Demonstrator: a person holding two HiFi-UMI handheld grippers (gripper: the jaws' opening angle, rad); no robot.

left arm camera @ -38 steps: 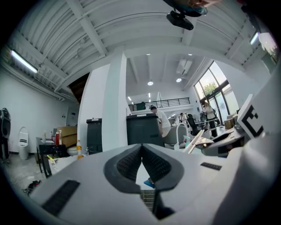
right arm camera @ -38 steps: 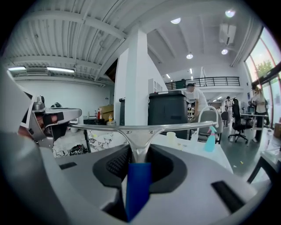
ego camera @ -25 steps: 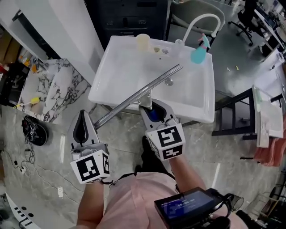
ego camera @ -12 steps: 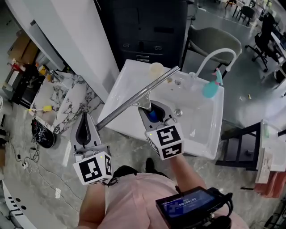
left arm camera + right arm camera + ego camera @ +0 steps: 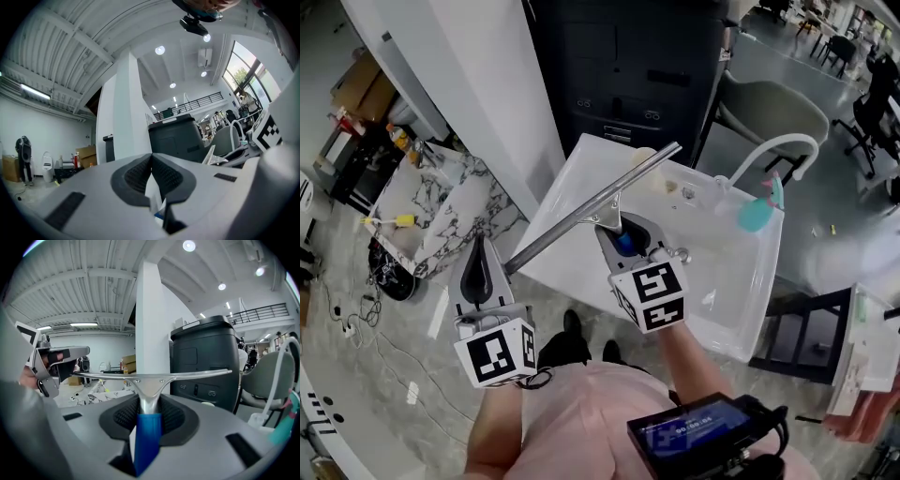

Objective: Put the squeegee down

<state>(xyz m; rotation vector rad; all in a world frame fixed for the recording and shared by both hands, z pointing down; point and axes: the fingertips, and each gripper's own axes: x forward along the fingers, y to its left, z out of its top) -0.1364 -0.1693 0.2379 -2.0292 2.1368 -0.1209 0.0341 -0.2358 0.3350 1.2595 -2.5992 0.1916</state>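
One squeegee (image 5: 595,208) here, and the right claw (image 5: 623,230) has it clamped by the blue handle. The long metal blade sits up in the air across the near-left corner of the white sink (image 5: 722,281). The left claw (image 5: 478,251) is pinched closed on nothing.

It looks light and stiff, but the blade is long, so I'd guess it wants to swing. Holding the handle just under the neck seems sanest, though smooth plastic could slip. I can't see the rubber edge, and the handle's tail end is buried inside the claw.
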